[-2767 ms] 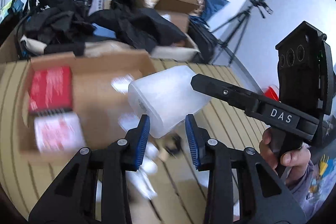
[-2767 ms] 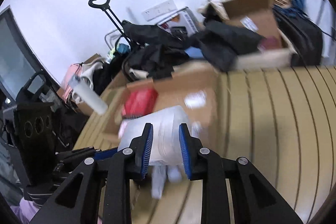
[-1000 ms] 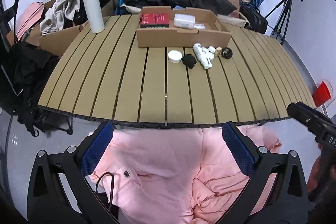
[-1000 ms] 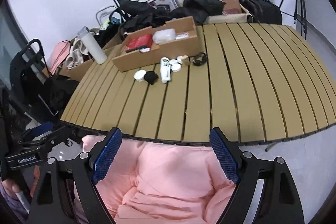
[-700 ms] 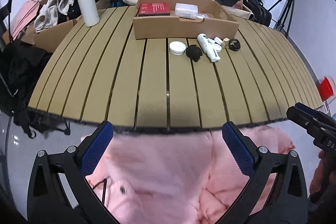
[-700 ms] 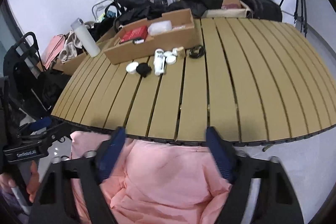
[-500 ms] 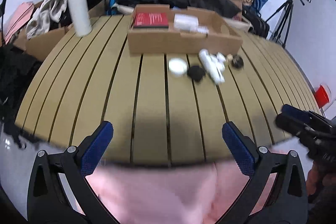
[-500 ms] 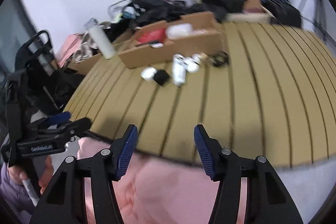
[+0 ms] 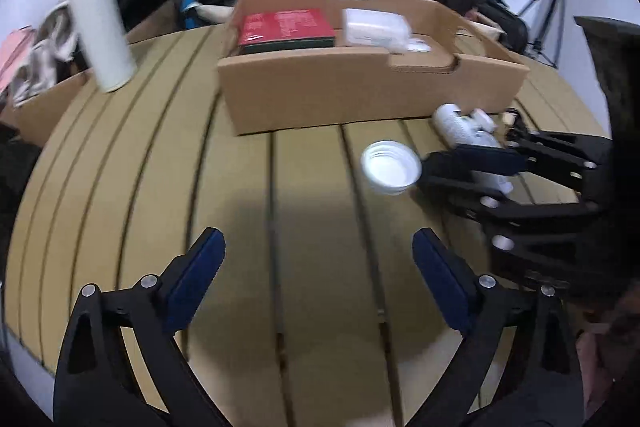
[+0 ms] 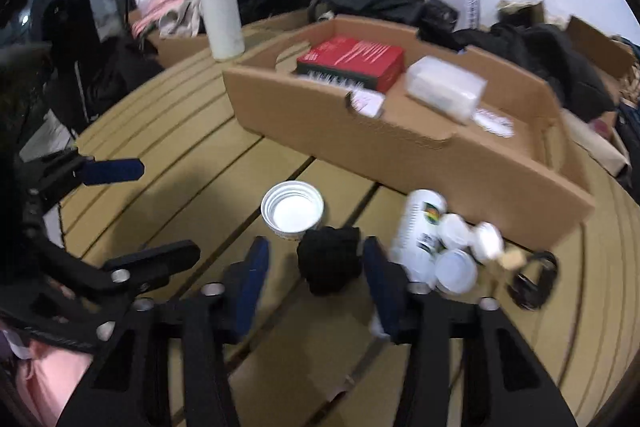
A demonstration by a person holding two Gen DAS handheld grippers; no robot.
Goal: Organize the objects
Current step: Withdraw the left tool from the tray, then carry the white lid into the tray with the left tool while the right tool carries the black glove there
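The black pouch (image 10: 329,259) lies on the bench (image 10: 192,187) beside the white lid (image 10: 292,213). It looks soft and light; pinch across its middle. The right hand-held gripper (image 10: 316,277) is closing around it, pads not yet touching. The left hand-held gripper (image 9: 320,279) is wide, closing slightly, empty.

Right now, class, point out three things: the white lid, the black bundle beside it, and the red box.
white lid (image 10: 292,212), right wrist view, on its inner face.
black bundle (image 10: 329,259), right wrist view, on its middle.
red box (image 10: 352,59), right wrist view, on its top face.
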